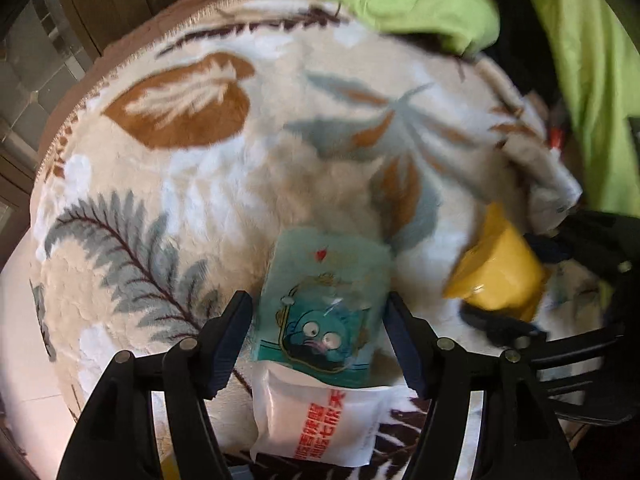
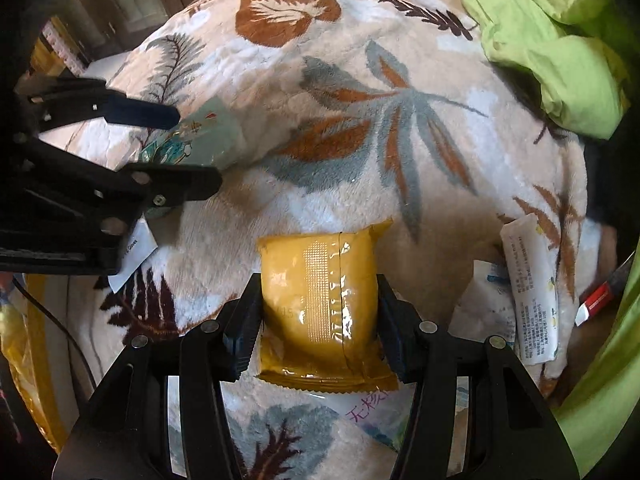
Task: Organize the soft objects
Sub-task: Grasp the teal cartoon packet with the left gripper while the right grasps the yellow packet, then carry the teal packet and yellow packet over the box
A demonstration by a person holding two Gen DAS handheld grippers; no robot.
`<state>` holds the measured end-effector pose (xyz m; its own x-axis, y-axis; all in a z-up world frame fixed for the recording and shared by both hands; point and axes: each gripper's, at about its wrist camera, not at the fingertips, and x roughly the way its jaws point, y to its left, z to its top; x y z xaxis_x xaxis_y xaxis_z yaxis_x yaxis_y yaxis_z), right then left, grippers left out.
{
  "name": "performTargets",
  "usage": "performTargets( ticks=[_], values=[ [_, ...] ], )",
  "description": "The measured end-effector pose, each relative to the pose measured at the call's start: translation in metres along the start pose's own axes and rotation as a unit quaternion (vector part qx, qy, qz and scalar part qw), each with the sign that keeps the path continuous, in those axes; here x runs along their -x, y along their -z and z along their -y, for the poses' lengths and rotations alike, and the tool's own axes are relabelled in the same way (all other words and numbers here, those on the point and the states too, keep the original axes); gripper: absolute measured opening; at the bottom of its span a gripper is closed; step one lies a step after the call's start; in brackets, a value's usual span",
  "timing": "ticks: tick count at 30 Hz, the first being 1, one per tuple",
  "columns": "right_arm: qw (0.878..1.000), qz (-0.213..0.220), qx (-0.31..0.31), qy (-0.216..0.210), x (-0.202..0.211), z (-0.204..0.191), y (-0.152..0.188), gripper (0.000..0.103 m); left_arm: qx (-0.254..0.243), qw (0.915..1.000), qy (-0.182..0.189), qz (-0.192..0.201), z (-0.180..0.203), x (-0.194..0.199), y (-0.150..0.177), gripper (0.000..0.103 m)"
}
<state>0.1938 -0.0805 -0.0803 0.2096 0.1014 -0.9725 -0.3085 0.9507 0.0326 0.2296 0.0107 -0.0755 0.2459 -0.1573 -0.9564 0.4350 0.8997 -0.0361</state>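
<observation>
My left gripper (image 1: 318,336) is shut on a teal tissue pack (image 1: 324,304) with a cartoon cat print, held over the leaf-patterned blanket (image 1: 208,184). A white pack with red lettering (image 1: 320,420) lies just below it. My right gripper (image 2: 318,320) is shut on a yellow sealed pack (image 2: 320,304), which also shows in the left wrist view (image 1: 500,276). In the right wrist view the left gripper (image 2: 188,152) holds the teal pack (image 2: 200,136) at the left.
A crumpled lime-green cloth (image 2: 552,52) lies at the blanket's far right; it also shows in the left wrist view (image 1: 420,0). White tissue packs (image 2: 532,280) lie at the right of my right gripper. Another printed pack (image 2: 368,412) lies under the yellow one.
</observation>
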Motion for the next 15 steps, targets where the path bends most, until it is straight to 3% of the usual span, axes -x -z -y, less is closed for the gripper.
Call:
performTargets(
  ticks=[4, 6, 8, 15],
  values=[
    [1.000, 0.011, 0.007, 0.000, -0.002, 0.004, -0.001, 0.046, 0.010, 0.9999, -0.006, 0.009, 0.003, -0.003, -0.002, 0.069],
    [1.000, 0.021, -0.003, -0.009, 0.001, 0.008, 0.001, 0.044, 0.029, 0.9995, 0.004, 0.012, -0.001, -0.001, -0.005, 0.054],
    [0.999, 0.029, -0.020, -0.027, 0.011, 0.012, 0.009, 0.043, 0.035, 0.9991, 0.010, 0.019, -0.001, 0.005, -0.007, 0.052],
    [0.995, 0.056, -0.054, -0.064, 0.037, 0.020, 0.025, 0.043, 0.048, 0.9972, 0.019, 0.055, 0.004, 0.034, 0.000, 0.050]
  ],
)
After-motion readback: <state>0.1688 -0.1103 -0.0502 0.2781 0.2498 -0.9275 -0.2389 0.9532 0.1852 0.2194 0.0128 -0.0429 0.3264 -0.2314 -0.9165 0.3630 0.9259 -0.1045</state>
